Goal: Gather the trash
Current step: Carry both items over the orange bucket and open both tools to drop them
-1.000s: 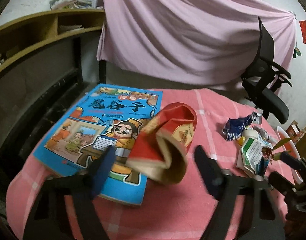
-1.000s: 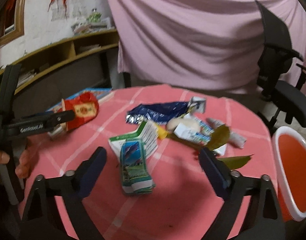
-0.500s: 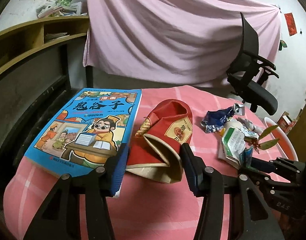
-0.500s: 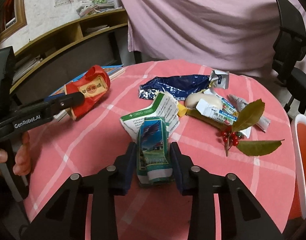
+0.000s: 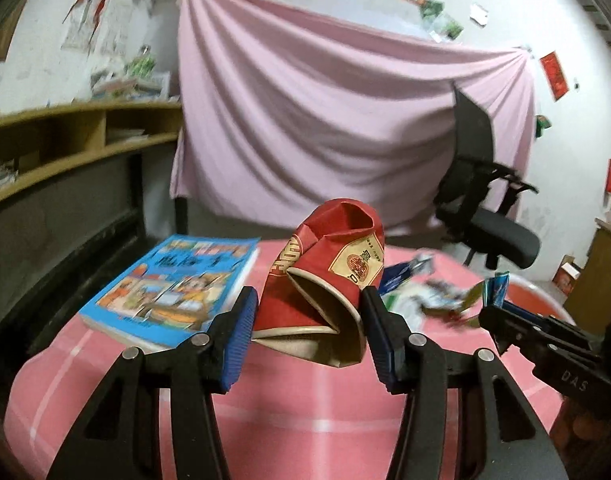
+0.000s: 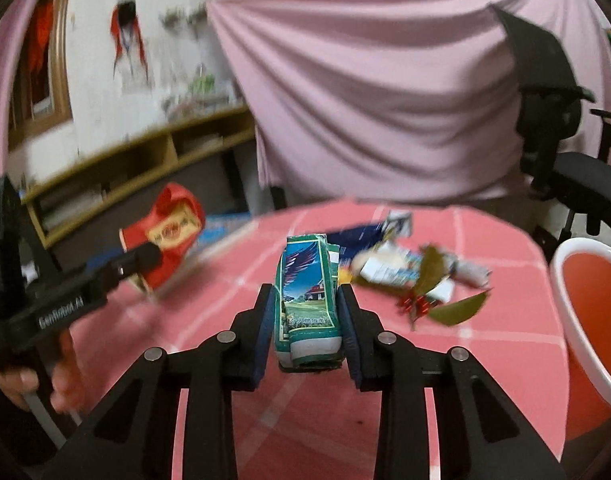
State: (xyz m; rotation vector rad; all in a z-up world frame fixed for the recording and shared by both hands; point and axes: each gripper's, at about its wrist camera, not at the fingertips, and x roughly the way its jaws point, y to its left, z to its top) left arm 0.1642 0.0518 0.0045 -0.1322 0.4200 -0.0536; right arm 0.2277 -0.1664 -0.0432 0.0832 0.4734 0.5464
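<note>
Left tongs (image 5: 307,330) clamped on a crushed red paper cup (image 5: 325,280) — empty, lifted above the pink desk (image 5: 265,420). Right tongs (image 6: 307,330) pinching a flattened green carton (image 6: 307,300), also raised. Far right, red bin (image 6: 593,300) — nothing visible inside.

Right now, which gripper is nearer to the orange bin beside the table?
Right. The right gripper, jaws shut on the green carton, sits just left of the orange bin. The left gripper, holding the crushed red cup, is at the table's far left side.
</note>
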